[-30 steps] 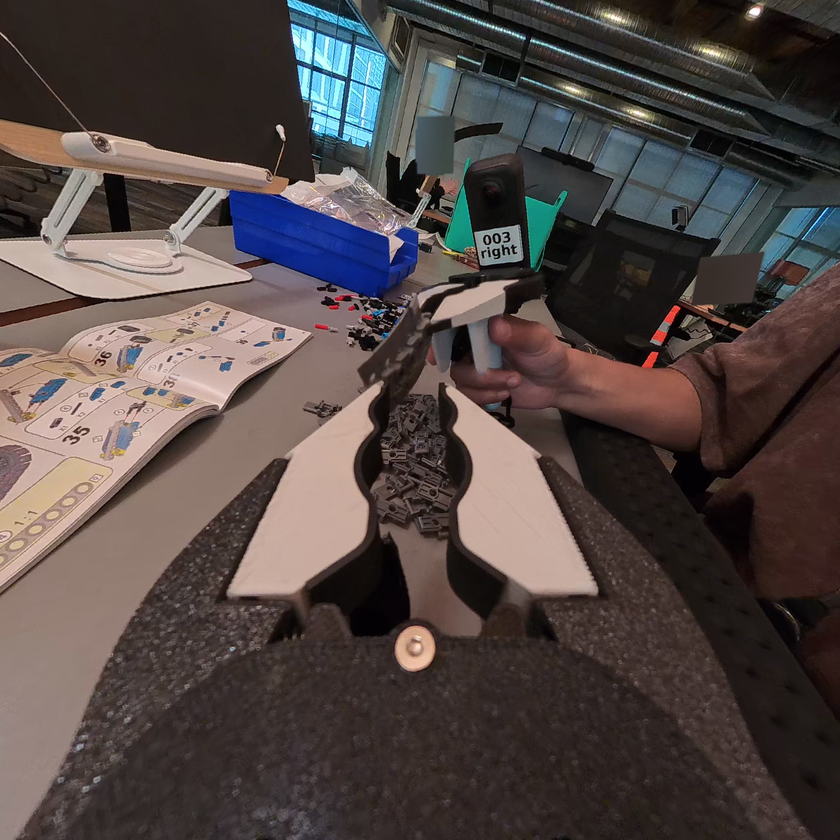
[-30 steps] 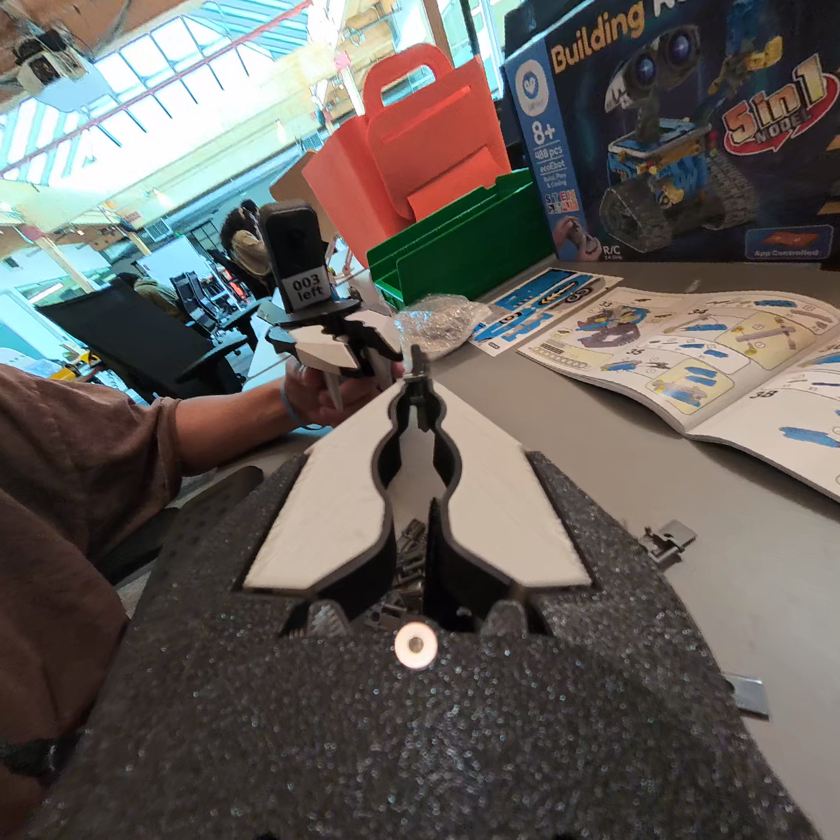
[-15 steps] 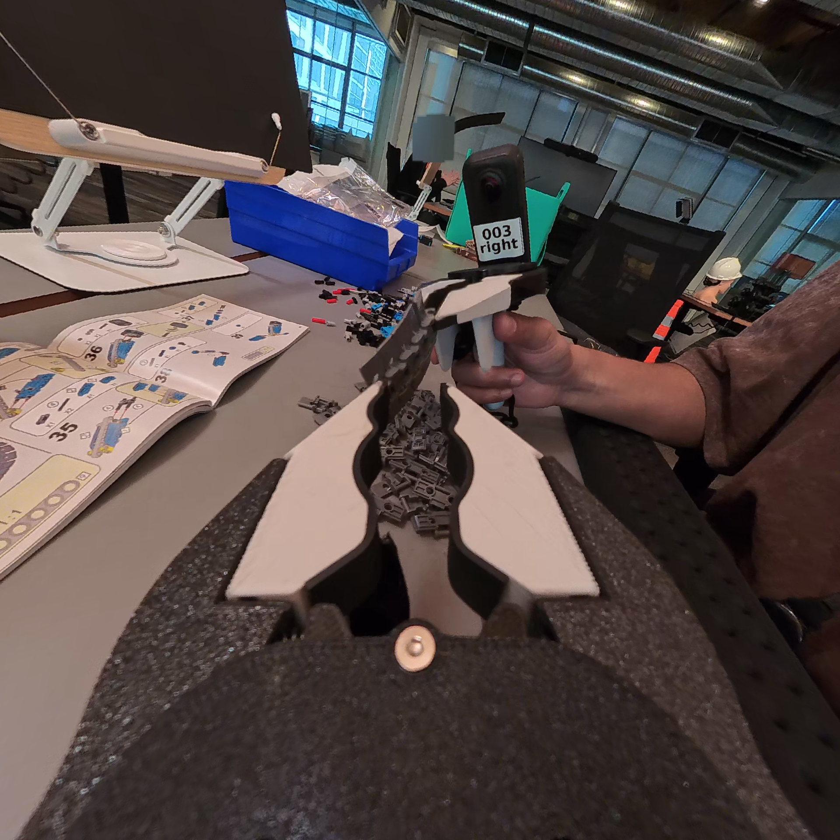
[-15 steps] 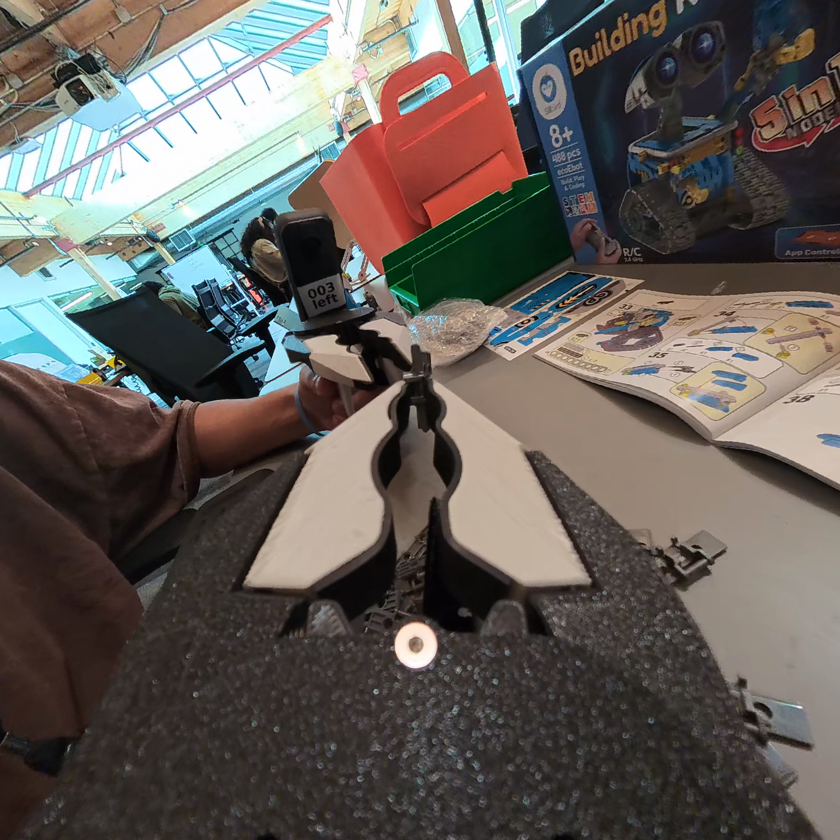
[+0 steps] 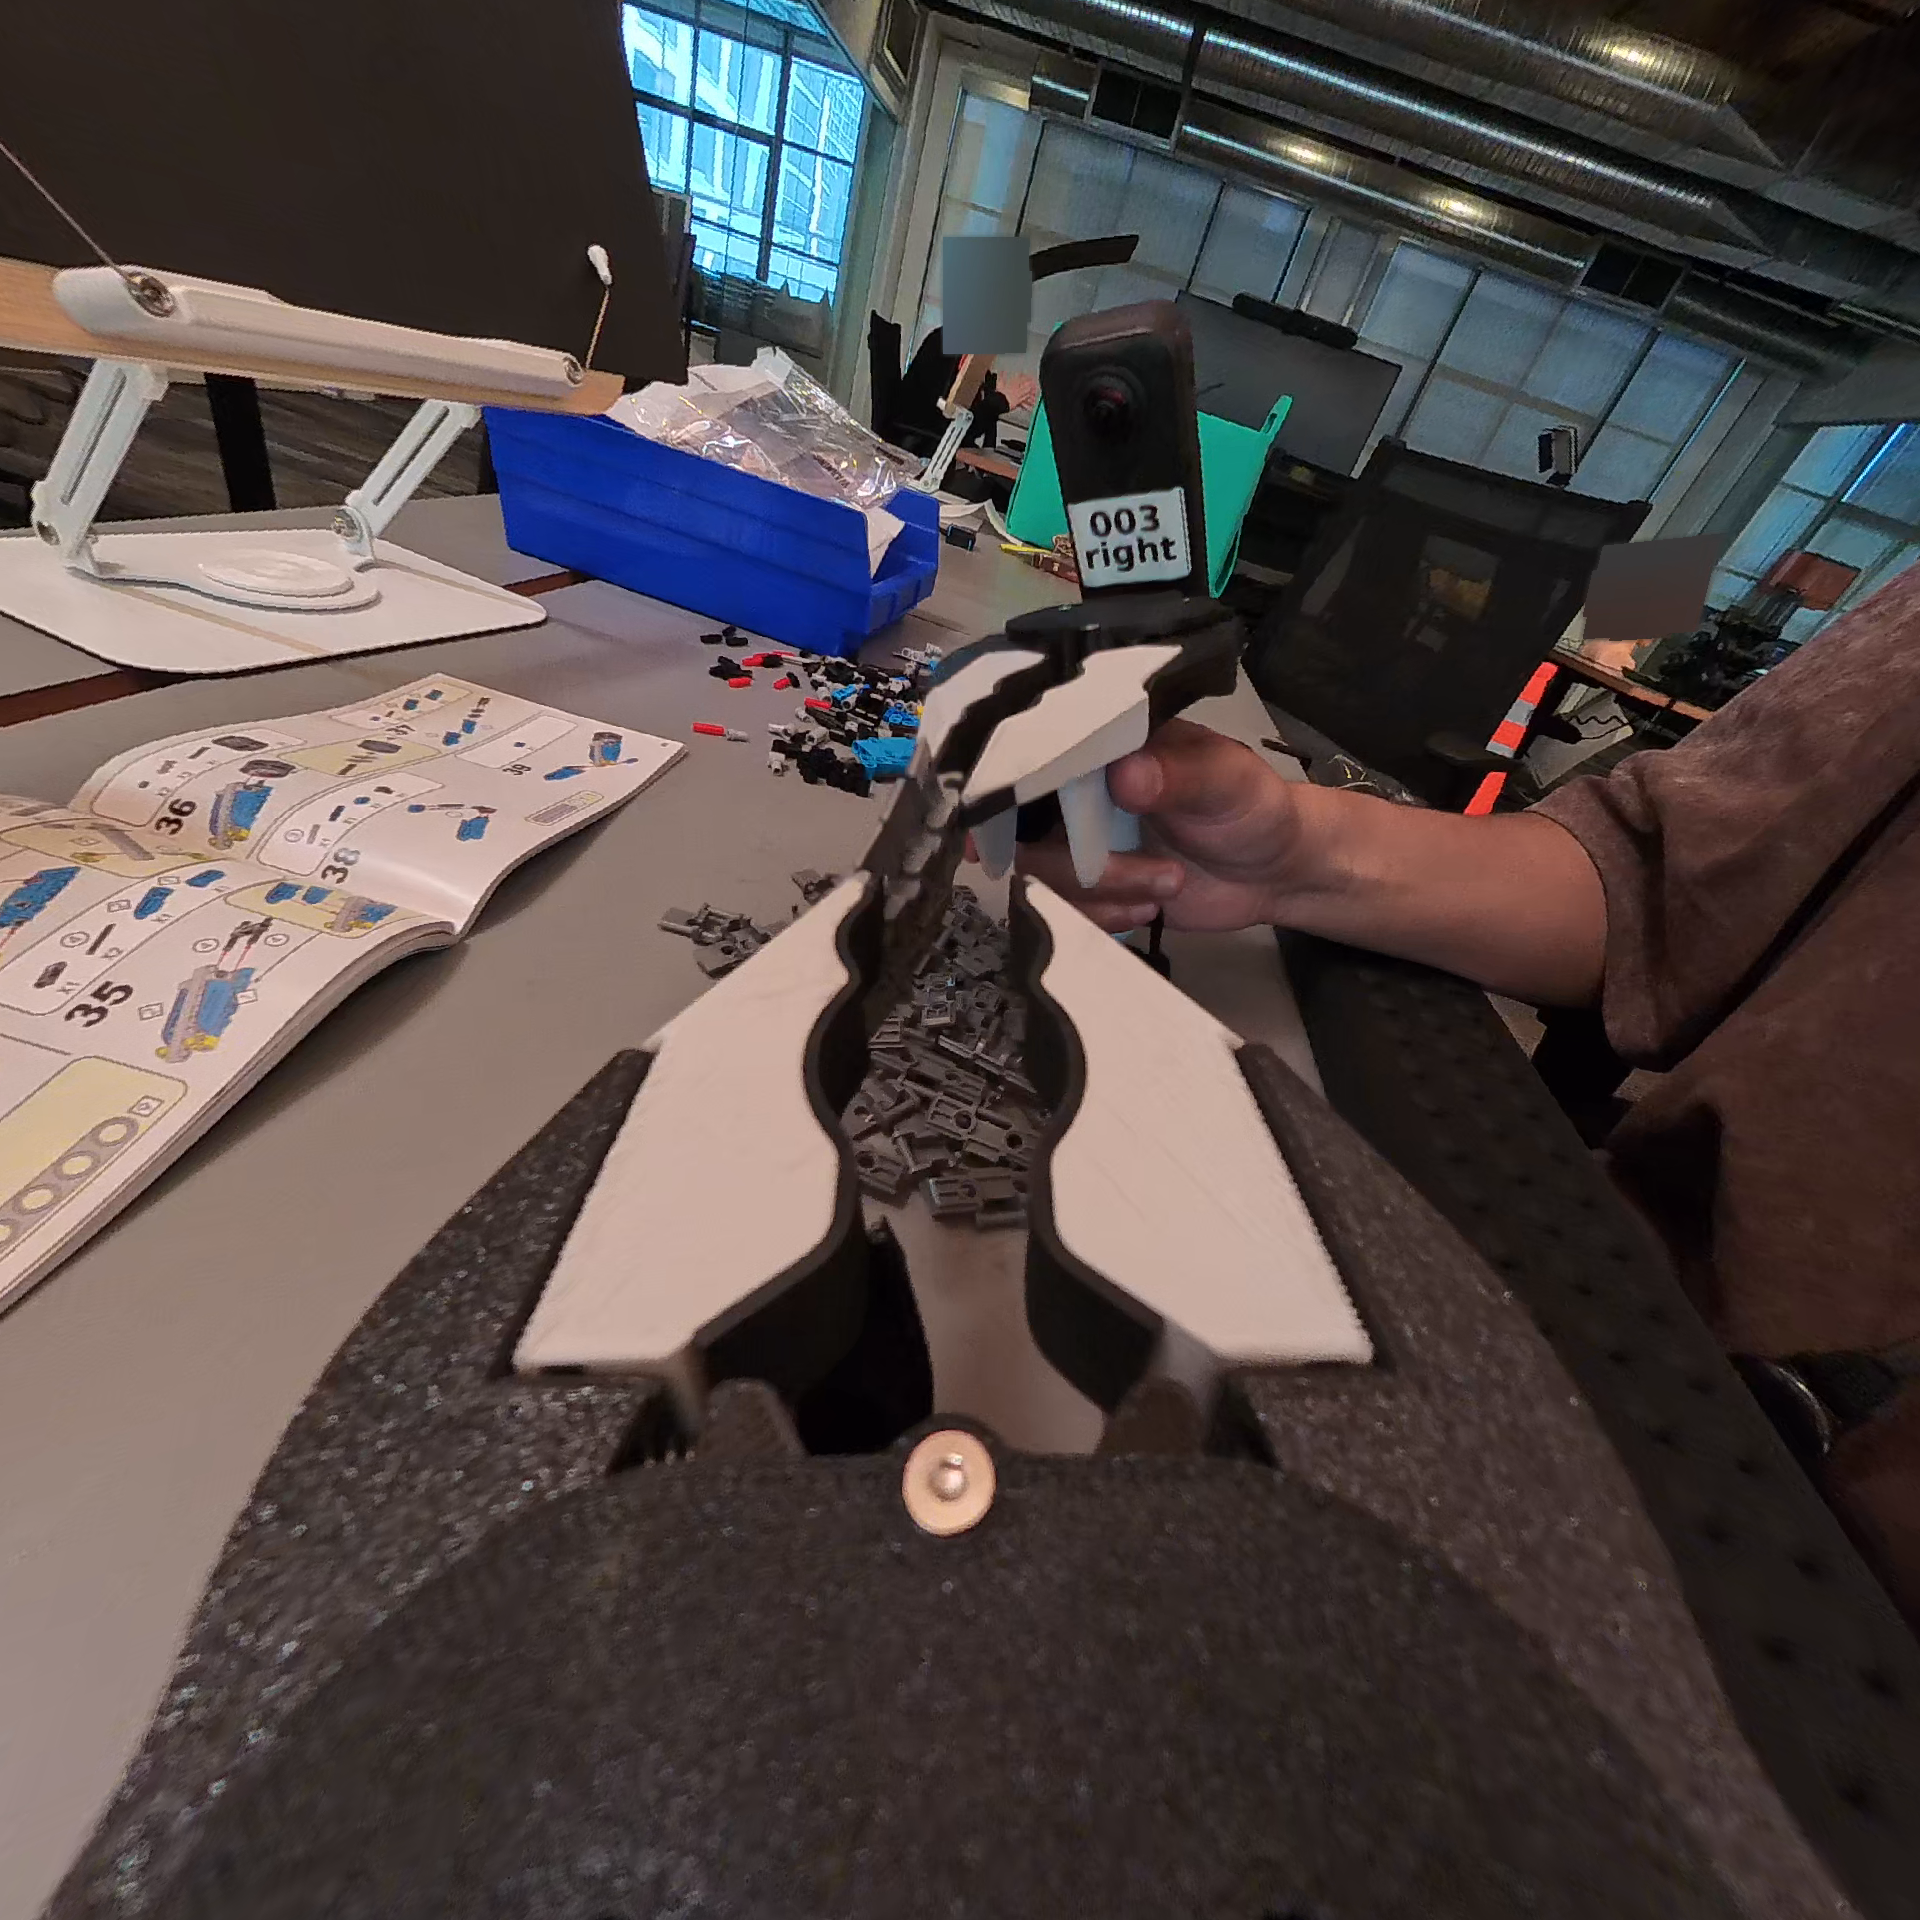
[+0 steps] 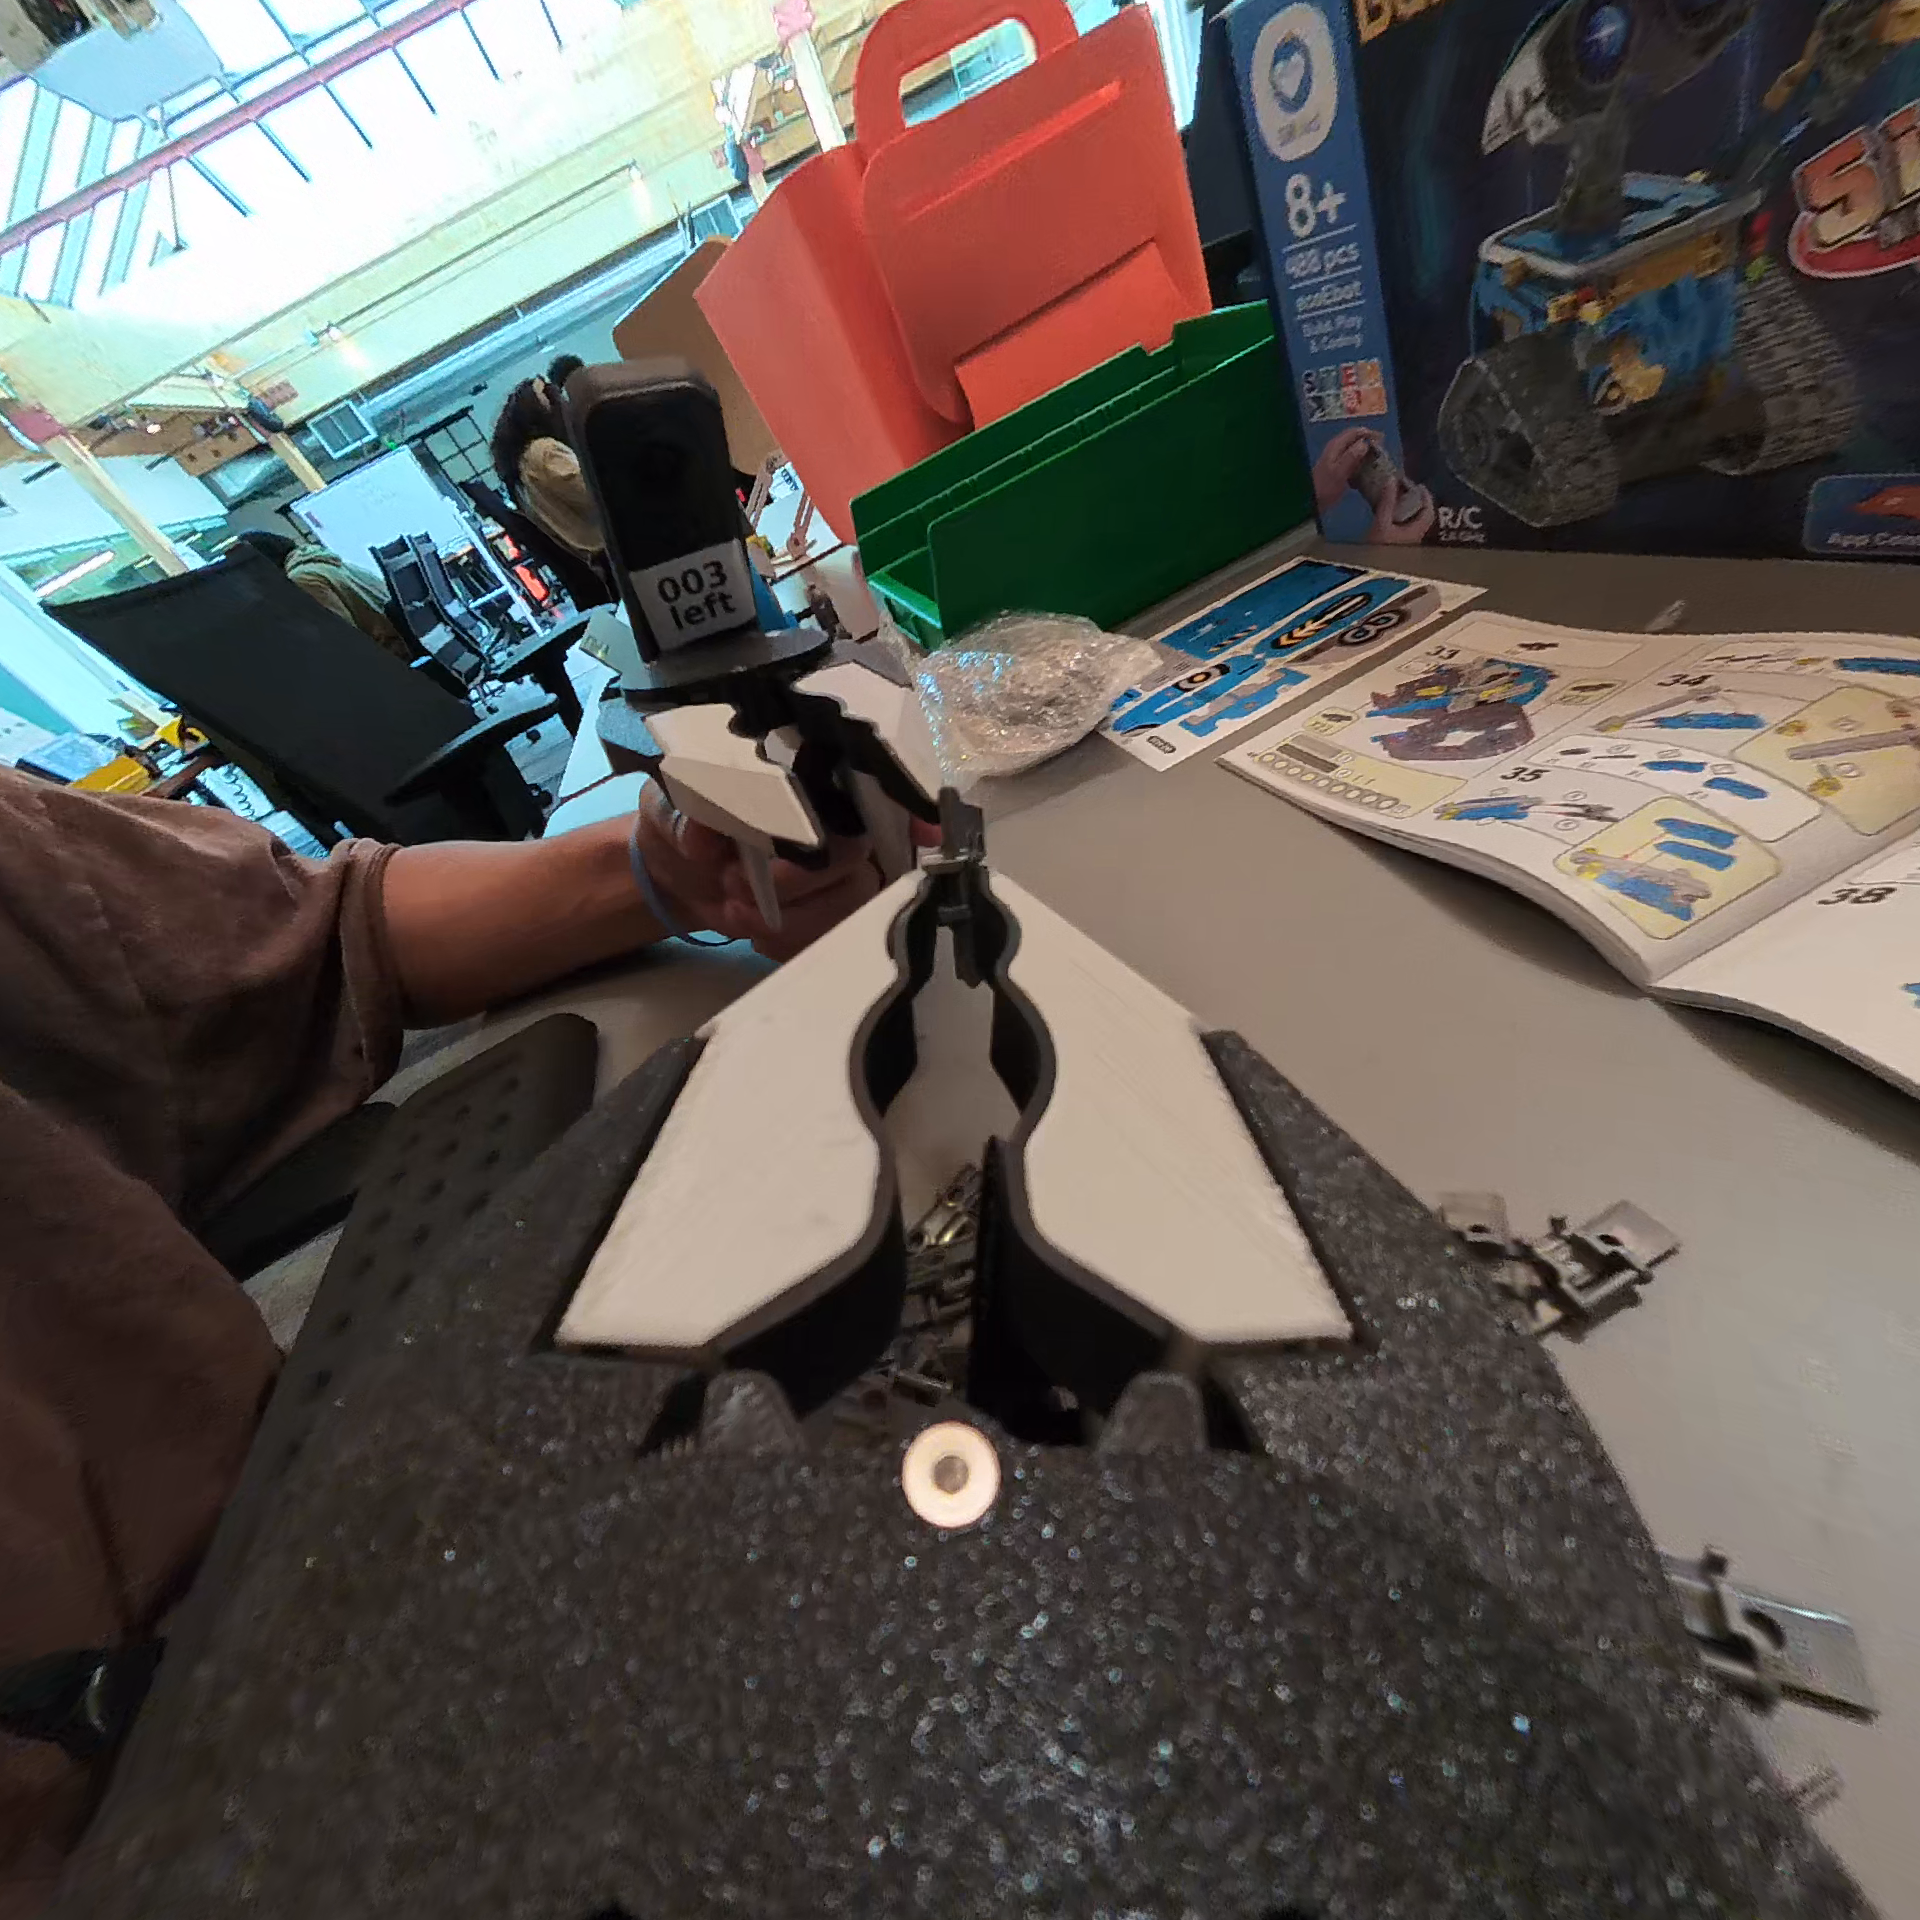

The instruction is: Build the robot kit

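My left gripper (image 5: 943, 891) is open, low over a pile of small grey track links (image 5: 940, 1091) on the grey table (image 5: 312, 1195). My right gripper (image 6: 956, 883) is shut on a short chain of joined grey track links (image 6: 958, 868), held upright above the table. In the left wrist view the chain (image 5: 920, 831) hangs from the right gripper (image 5: 951, 727), and its lower end reaches the tip of my left finger (image 5: 831, 935). In the right wrist view the left gripper (image 6: 831, 769) sits just beyond the chain. A hand holds each gripper.
An open instruction booklet (image 5: 260, 862) lies left of the pile. Behind it stand a white stand (image 5: 260, 582), a blue bin (image 5: 707, 530) and scattered small parts (image 5: 831, 727). A green bin (image 6: 1091, 509), an orange carrier (image 6: 987, 239), a toy box (image 6: 1610, 270), crumpled plastic (image 6: 1018, 686) and loose links (image 6: 1558, 1257) show in the right wrist view. My two grippers' fingertips are within a few centimetres of each other.
Both grippers have shifted slightly and come a little closer together. The right gripper still holds the chain. The left gripper stays open.
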